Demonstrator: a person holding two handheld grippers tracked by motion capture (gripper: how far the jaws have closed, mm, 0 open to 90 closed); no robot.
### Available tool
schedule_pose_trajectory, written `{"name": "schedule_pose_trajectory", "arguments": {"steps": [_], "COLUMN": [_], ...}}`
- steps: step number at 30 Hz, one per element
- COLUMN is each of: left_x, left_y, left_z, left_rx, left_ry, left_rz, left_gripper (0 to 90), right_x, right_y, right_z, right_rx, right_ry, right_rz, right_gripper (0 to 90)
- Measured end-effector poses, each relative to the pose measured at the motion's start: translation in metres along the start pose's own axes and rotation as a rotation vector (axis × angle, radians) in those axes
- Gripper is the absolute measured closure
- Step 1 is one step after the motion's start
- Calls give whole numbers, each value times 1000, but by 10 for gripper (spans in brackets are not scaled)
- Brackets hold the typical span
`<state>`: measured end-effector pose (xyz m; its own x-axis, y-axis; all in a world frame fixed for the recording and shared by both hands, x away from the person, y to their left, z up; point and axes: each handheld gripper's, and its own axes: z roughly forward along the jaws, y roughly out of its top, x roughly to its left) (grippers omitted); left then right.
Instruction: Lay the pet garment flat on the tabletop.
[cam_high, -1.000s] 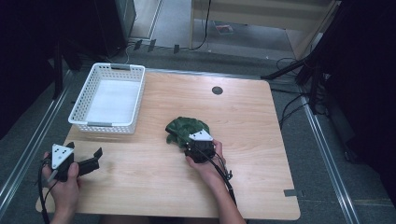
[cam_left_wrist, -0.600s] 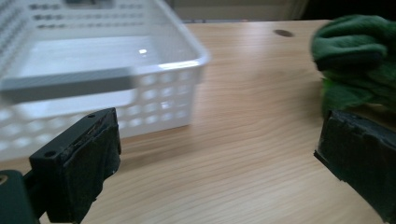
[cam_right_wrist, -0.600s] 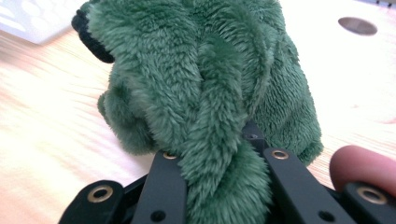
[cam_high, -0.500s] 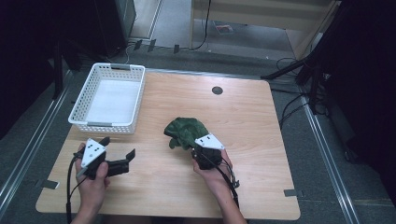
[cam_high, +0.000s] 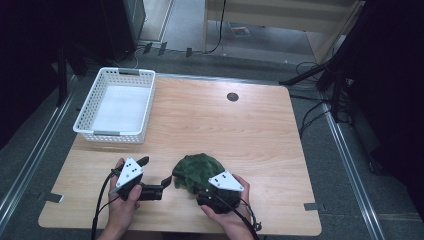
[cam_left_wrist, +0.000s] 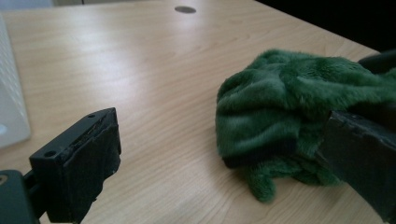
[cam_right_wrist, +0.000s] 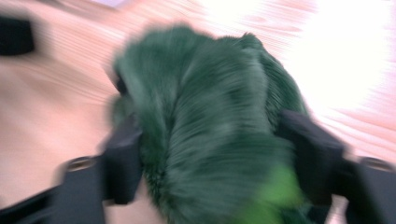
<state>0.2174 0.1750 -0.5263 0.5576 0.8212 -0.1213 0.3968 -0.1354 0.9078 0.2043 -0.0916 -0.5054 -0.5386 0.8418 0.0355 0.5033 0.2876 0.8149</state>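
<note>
A crumpled green plush cloth (cam_high: 192, 169) lies on the wooden table (cam_high: 225, 130), near its front edge. My right gripper (cam_high: 204, 190) holds it from the near side. In the blurred right gripper view the two black jaws stand on either side of the cloth (cam_right_wrist: 205, 121), so the right gripper (cam_right_wrist: 212, 154) is shut on the bunch. My left gripper (cam_high: 156, 172) lies just left of the cloth with its jaws wide apart. In the left gripper view the left gripper (cam_left_wrist: 219, 163) is open, and its right jaw touches the cloth's (cam_left_wrist: 280, 102) near edge.
A white plastic basket (cam_high: 112, 134) stands at the table's back left and looks empty; its wall (cam_left_wrist: 9, 102) shows in the left gripper view. A dark cable hole (cam_high: 232, 96) sits at the back centre. Cables run over the floor to the right.
My left gripper has swung in from the table's left edge to just beside the cloth. My right gripper has drawn the cloth toward the front edge.
</note>
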Motion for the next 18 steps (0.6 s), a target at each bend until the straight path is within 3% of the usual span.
{"name": "schedule_pose_trajectory", "arguments": {"steps": [1,4,7,11,12,14,18], "left_x": [1,1,-1,-3,-3,-2,0], "left_y": [-2,-1,-1,-1,-1,-2,-2], "left_z": [3,5,6,8,8,9,7], "left_rx": [9,16,24,33,35,44,43], "left_ry": [-8,-37,-46,-64,-67,-67,-62], "left_rz": [1,-6,4,6,5,9,1], "left_gripper": [0,0,0,0,0,0,0], "right_x": [-3,-10,-18,-20,-19,-15,-14], "right_y": [5,8,4,1,0,-3,-8], "right_z": [-12,-25,-27,-27,-26,-22,-14], "right_rx": [-35,-61,-47,20,35,56,84], "right_ry": [32,18,36,146,145,120,101], "right_rz": [28,13,19,39,31,-1,-12], "right_gripper": [213,213,212,192,210,318,675]}}
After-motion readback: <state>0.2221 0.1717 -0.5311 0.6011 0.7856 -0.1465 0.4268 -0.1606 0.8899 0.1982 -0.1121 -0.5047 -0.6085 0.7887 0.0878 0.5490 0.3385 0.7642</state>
